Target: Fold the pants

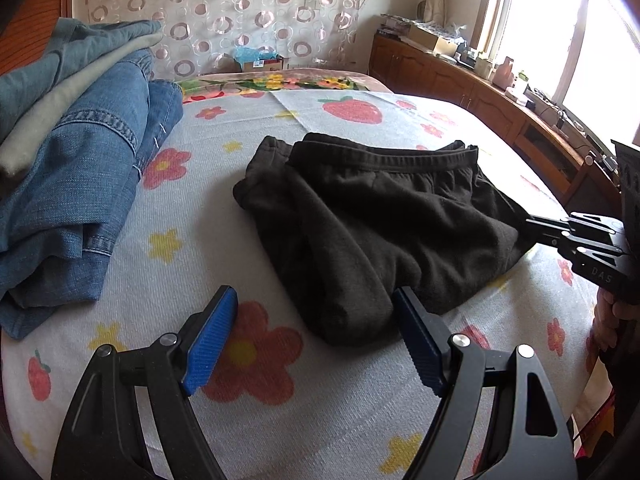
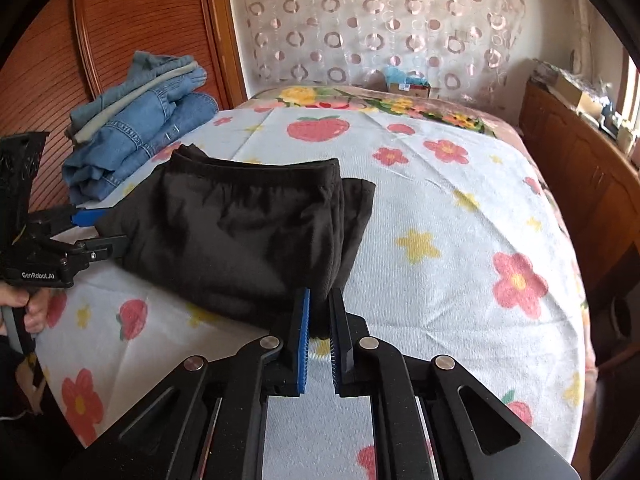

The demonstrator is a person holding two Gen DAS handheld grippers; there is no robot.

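Black pants (image 1: 372, 216) lie folded in a compact bundle on the flowered bed sheet (image 1: 224, 208), waistband toward the far side. My left gripper (image 1: 314, 300) is open, its blue pads either side of the bundle's near corner, empty. In the right wrist view the pants (image 2: 240, 232) lie ahead to the left. My right gripper (image 2: 319, 304) has its pads nearly together, pinching the near edge of the black fabric. The right gripper also shows in the left wrist view (image 1: 532, 226) at the bundle's right edge, and the left gripper shows in the right wrist view (image 2: 100, 232).
A stack of folded blue jeans (image 1: 76, 184) with a grey-green garment lies at the bed's left side, also in the right wrist view (image 2: 140, 124). A wooden cabinet (image 1: 480, 96) with clutter runs along the right under a window. A small box (image 1: 260, 62) sits at the bed's far end.
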